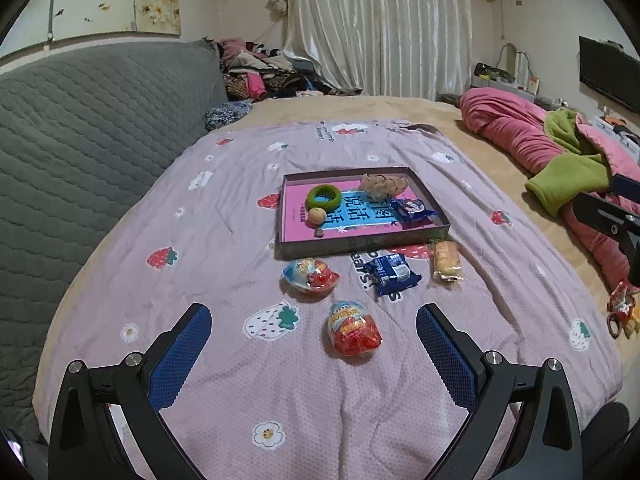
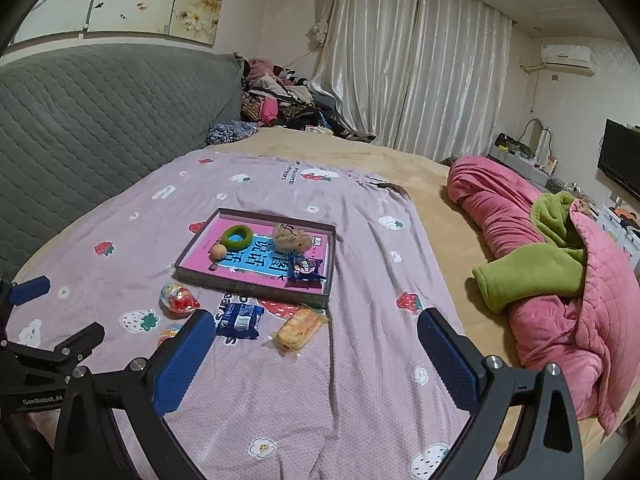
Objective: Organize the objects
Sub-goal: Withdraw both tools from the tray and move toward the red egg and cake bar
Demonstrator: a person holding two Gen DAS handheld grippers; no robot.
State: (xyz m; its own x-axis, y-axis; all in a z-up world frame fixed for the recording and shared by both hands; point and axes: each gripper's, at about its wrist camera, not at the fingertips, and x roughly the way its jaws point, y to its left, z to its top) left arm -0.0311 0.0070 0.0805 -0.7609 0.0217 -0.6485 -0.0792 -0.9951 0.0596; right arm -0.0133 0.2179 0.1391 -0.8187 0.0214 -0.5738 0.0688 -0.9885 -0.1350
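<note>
From the left wrist, the left hand-held gripper (image 1: 314, 354) is wide apart and empty over a red egg toy (image 1: 354, 330) on the bed (image 1: 224, 360). From the right wrist, the right hand-held gripper (image 2: 314, 354) is also apart and empty. Some things already lie in the tray (image 2: 188, 274), but the blue packet (image 2: 239, 319) and yellow snack (image 2: 300, 326) wait outside it.

The left gripper's frame (image 2: 38, 400) reads "GenRobot.AI"; the tray's book (image 1: 352, 216) seems to show "说话".

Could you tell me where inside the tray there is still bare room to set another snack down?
In the tray, the near strip between the small ball and the blue packet is bare. The far side is crowded by the green ring and the tan fuzzy toy.
</note>
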